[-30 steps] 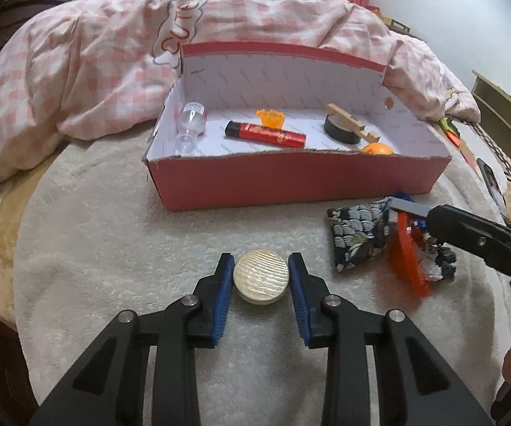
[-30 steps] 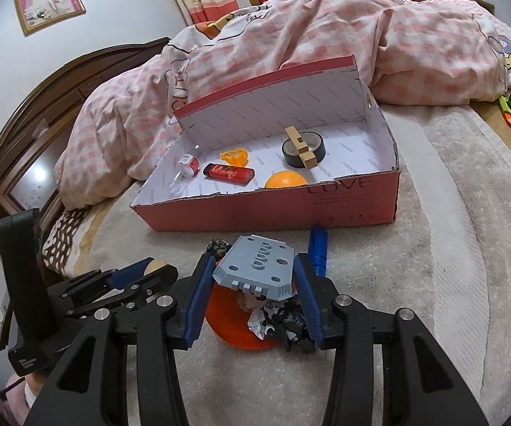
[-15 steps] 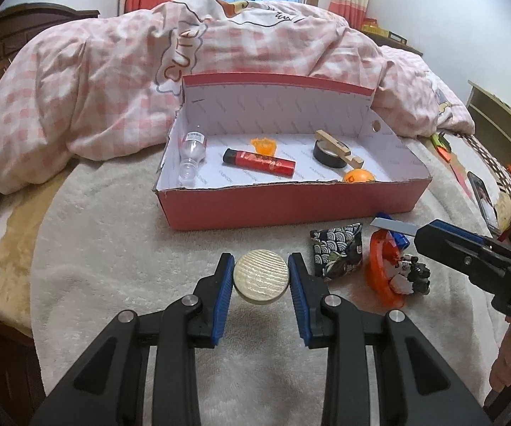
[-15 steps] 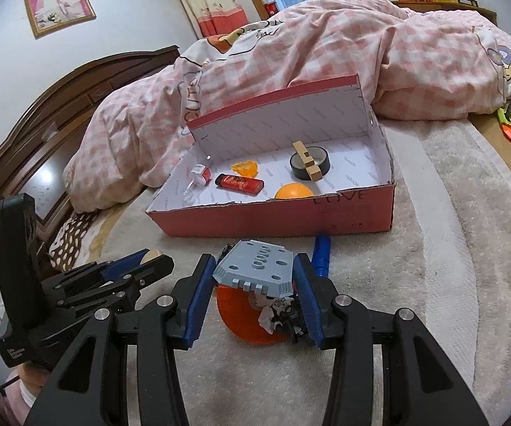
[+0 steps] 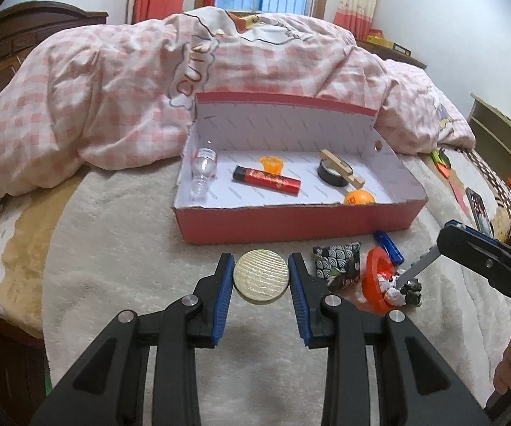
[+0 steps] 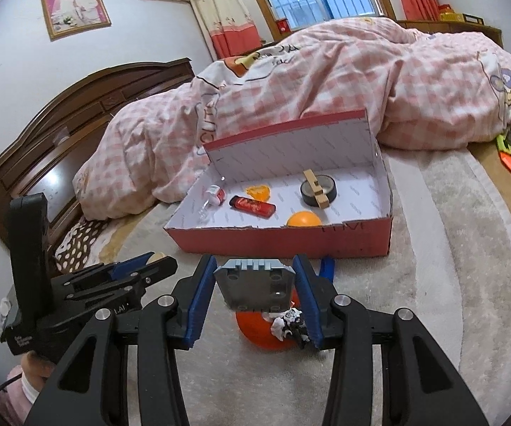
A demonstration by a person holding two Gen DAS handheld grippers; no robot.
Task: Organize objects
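Gripping round ribbed disc (image 5: 261,277) in my left claw (image 5: 259,285), pads pressed on both edges, disc off blanket (image 5: 113,266); right claw (image 6: 255,293) clamped on grey plate with holes (image 6: 255,285), also clear of bed. Red box (image 5: 291,222) sits just beyond both claws, open, holding small bottle (image 5: 204,170), red lighter (image 5: 266,180), tape roll (image 5: 333,174), orange ball (image 5: 359,197). Patterned pouch (image 5: 337,262) and orange ring (image 5: 374,280) lie on blanket beside box front
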